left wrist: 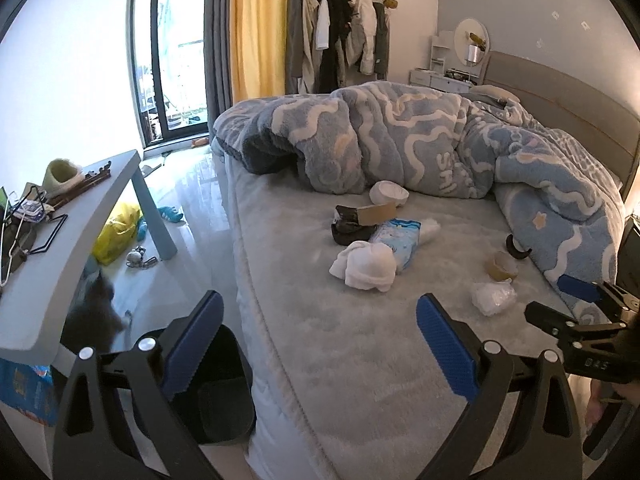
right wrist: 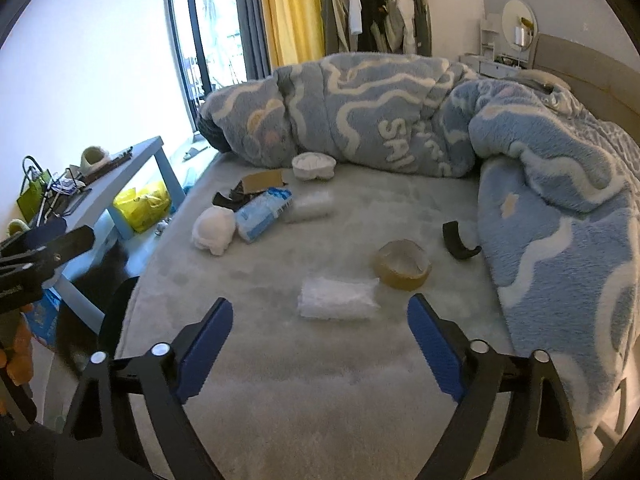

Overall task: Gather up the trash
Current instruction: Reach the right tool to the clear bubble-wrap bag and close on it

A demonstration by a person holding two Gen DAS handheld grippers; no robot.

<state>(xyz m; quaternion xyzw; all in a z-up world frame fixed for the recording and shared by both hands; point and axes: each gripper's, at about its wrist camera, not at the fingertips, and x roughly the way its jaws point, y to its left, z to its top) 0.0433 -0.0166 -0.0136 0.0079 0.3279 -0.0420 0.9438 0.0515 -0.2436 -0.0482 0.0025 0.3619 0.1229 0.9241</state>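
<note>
The right gripper (right wrist: 320, 316) tilts down over the grey plush bed (right wrist: 320, 392), jaws wide and empty, with the crumpled clear plastic wrapper (right wrist: 338, 298) lying just ahead between them. The left gripper (left wrist: 320, 320) angles down over the bed's edge, jaws equally wide, holding nothing.

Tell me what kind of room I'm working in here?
A bedroom in a home, most likely. A bed with a rumpled blue patterned duvet fills the view, clothes hang on a rack by the yellow curtain, and a vanity with a round mirror stands in the far corner.
</note>
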